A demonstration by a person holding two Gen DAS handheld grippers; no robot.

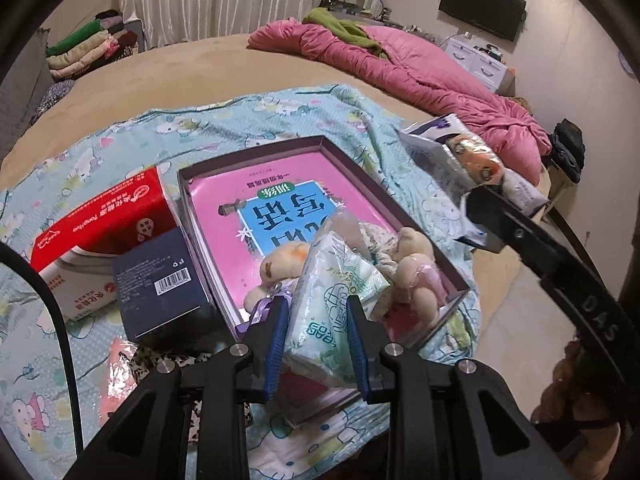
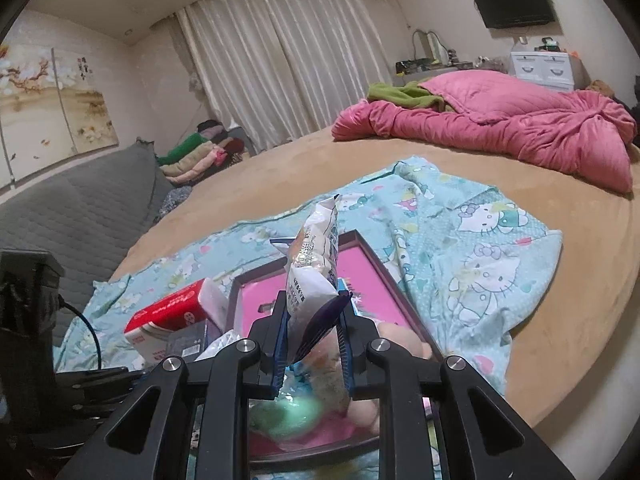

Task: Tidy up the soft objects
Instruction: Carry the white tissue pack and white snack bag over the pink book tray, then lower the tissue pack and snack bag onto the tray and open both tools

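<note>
At far left a red-and-white tissue box (image 1: 104,224) bears white Chinese print too small to read, and touching it a navy carton (image 1: 164,284) shows a white barcode label. The purple-rimmed tray (image 1: 256,148) holds a pink book (image 1: 256,216) with large white characters on blue, plus plush toys (image 1: 412,272) near its front edge. The left gripper (image 1: 316,336) is clamped on a green-printed tissue pack (image 1: 332,300) above the tray. The right gripper (image 2: 312,344) pinches a white snack bag (image 2: 316,256) — tan bedspread (image 2: 520,208) beyond lies bare.
</note>
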